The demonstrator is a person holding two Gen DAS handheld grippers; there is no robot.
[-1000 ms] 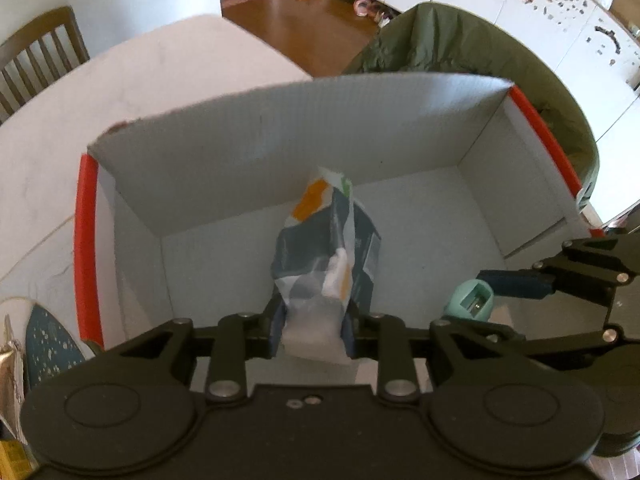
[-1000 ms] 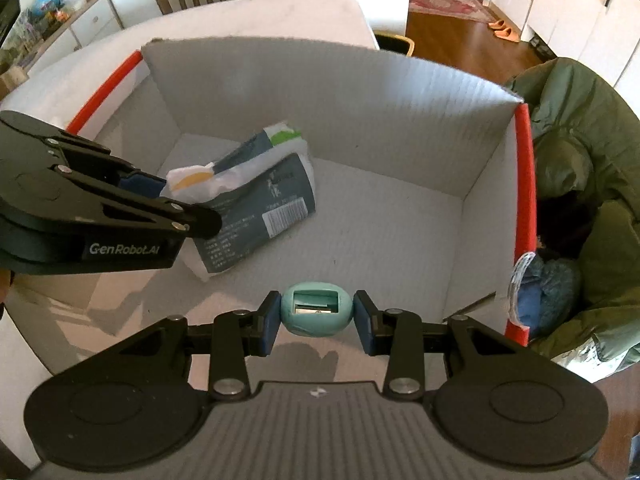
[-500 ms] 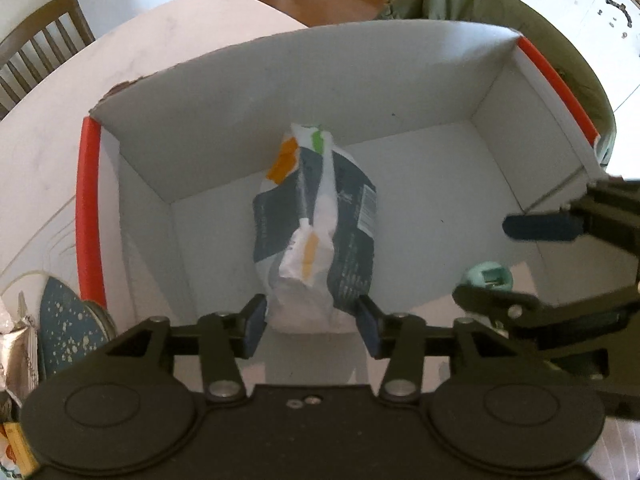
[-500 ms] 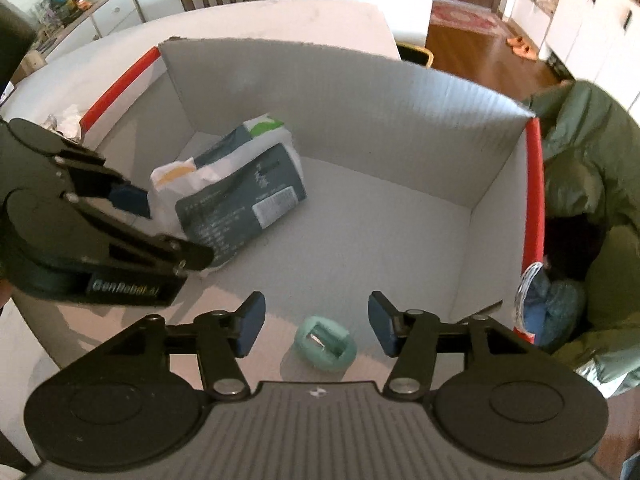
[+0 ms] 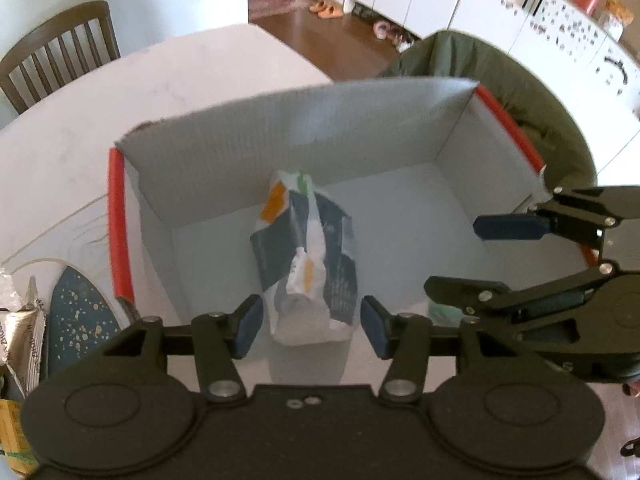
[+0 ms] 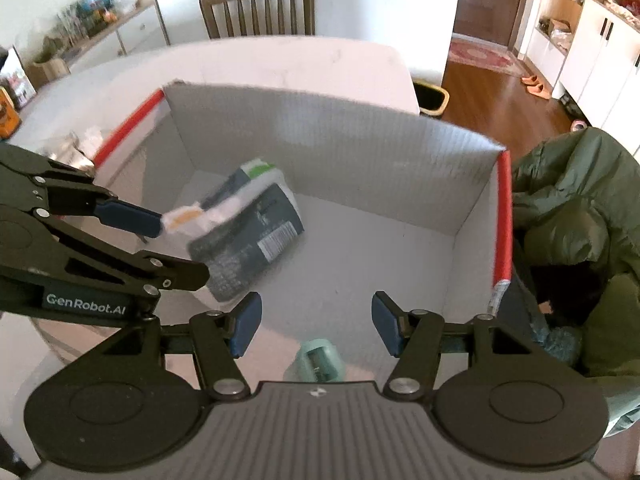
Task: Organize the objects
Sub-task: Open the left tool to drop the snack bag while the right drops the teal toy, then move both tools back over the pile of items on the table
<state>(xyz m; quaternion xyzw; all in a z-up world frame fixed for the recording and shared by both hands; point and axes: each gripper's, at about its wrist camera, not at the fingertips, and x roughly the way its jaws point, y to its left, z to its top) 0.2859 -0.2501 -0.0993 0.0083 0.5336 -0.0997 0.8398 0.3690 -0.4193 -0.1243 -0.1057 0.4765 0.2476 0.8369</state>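
Note:
A grey cardboard box [image 5: 304, 128] [image 6: 332, 136] with red edge strips stands on the white table. Inside it lies a dark blue and white snack bag [image 5: 306, 252] [image 6: 244, 232] with orange and green marks. A small teal sharpener [image 6: 318, 364] [image 5: 442, 312] rests on the box floor near the front. My left gripper [image 5: 310, 326] [image 6: 172, 244] hangs open above the bag's near end, clear of it. My right gripper [image 6: 316, 328] [image 5: 472, 254] is open above the sharpener, holding nothing.
A speckled dark blue plate [image 5: 80, 312] and foil packets [image 5: 18, 336] lie left of the box. A green jacket [image 6: 580, 240] hangs over a chair at the right. A wooden chair [image 6: 258, 8] stands behind the table [image 5: 72, 152].
Both grippers opened and let go: the bag and the sharpener now lie on the box floor. Both grippers have risen and drawn back from the box.

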